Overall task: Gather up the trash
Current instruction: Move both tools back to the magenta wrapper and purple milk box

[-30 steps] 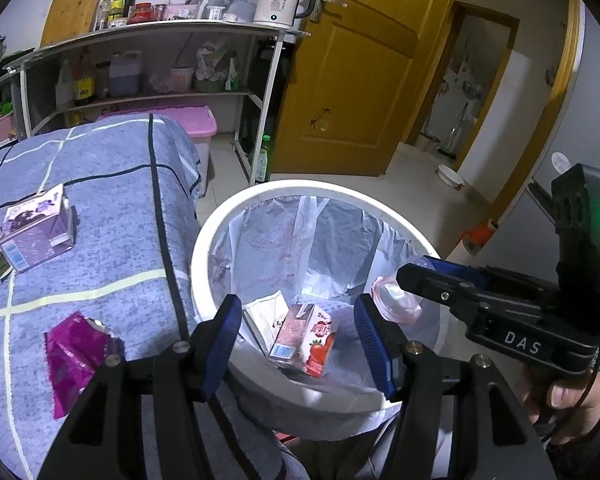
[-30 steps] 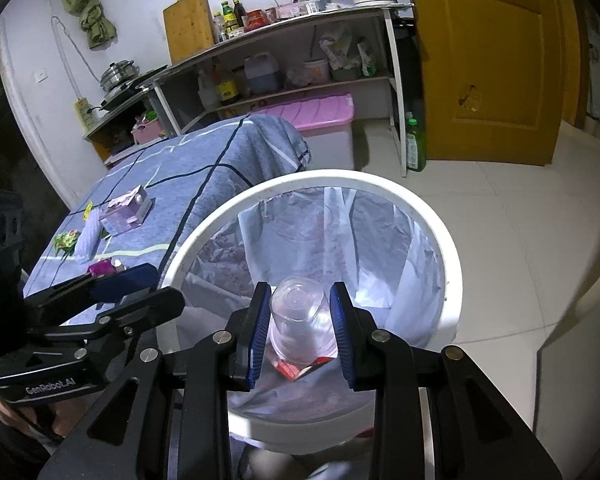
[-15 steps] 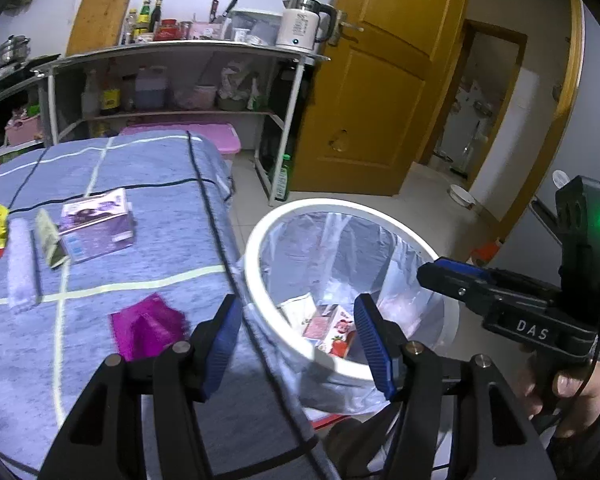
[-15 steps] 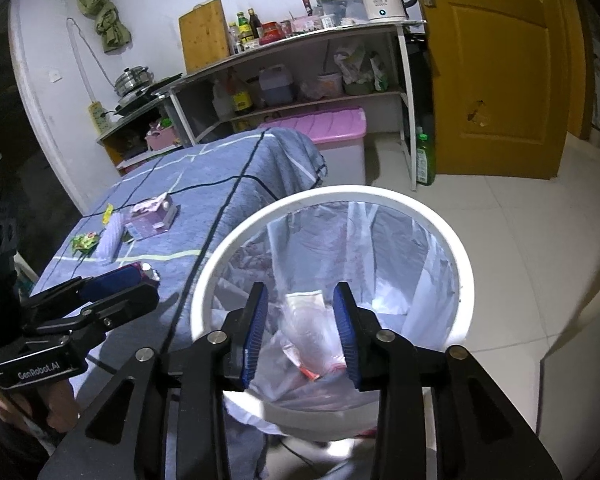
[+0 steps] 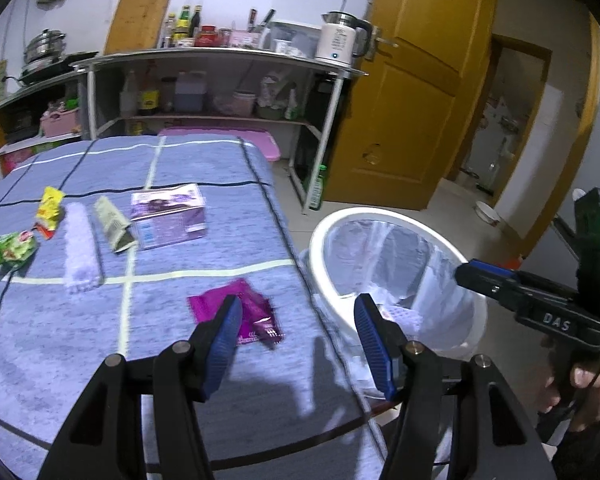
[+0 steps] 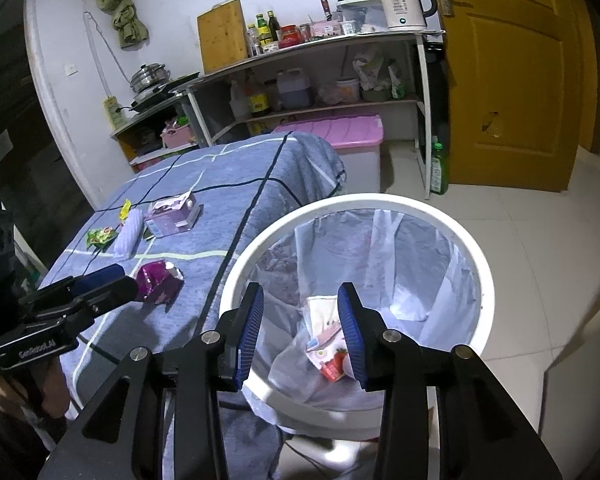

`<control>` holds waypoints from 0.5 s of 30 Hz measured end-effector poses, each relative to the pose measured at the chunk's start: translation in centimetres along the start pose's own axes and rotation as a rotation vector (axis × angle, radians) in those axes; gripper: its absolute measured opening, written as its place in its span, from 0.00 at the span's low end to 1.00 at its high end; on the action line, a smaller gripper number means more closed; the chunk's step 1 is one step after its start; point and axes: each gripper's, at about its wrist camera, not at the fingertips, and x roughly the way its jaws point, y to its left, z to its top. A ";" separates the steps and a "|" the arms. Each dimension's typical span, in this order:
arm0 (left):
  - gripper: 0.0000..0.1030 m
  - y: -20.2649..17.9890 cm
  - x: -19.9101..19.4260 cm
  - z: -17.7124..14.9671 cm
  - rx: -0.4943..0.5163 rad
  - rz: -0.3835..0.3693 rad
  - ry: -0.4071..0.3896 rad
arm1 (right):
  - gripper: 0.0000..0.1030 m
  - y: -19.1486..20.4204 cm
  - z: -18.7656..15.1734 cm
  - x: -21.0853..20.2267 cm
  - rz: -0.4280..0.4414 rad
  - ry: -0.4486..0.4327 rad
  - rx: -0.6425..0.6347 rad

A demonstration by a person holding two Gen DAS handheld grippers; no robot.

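While the left hand-held gripper (image 5: 296, 334) hung with its jaws spread and nothing between them, it sat just above the near edge of the tabletop (image 5: 180, 392), which was draped in a blue checked cloth. Right beyond its left pad lay a crumpled purple wrapper (image 5: 240, 312), close to the cloth's edge beside the white bin (image 6: 476, 320). The right hand-held gripper (image 6: 300, 332) hovered over the bin's mouth, jaws parted and holding nothing, with a strawberry carton (image 6: 328, 356) and other scraps lying in the clear liner below. Farther back on the cloth sat a purple box (image 5: 168, 216), a flattened grey carton (image 5: 112, 224), a white fuzzy strip (image 5: 80, 244), a yellow wrapper (image 5: 50, 208) and a green wrapper (image 5: 12, 250). The purple wrapper looked thin and springy, so a shallow pinch could likely slip off, or the pads could snag the loose cloth instead and drag the other litter. A nudge sideways might push it off the edge and onto the floor short of the bin.
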 end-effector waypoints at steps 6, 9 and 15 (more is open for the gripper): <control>0.63 2.3 0.4 -0.5 -0.036 0.070 0.009 | 0.39 1.0 -0.1 0.9 0.034 0.018 -0.021; 0.67 2.8 0.8 -0.9 -0.056 0.078 0.022 | 0.39 1.5 -0.2 1.4 0.047 0.027 -0.029; 0.69 3.1 2.6 -1.1 -0.073 0.072 0.054 | 0.39 1.8 -0.2 1.9 0.054 0.041 -0.036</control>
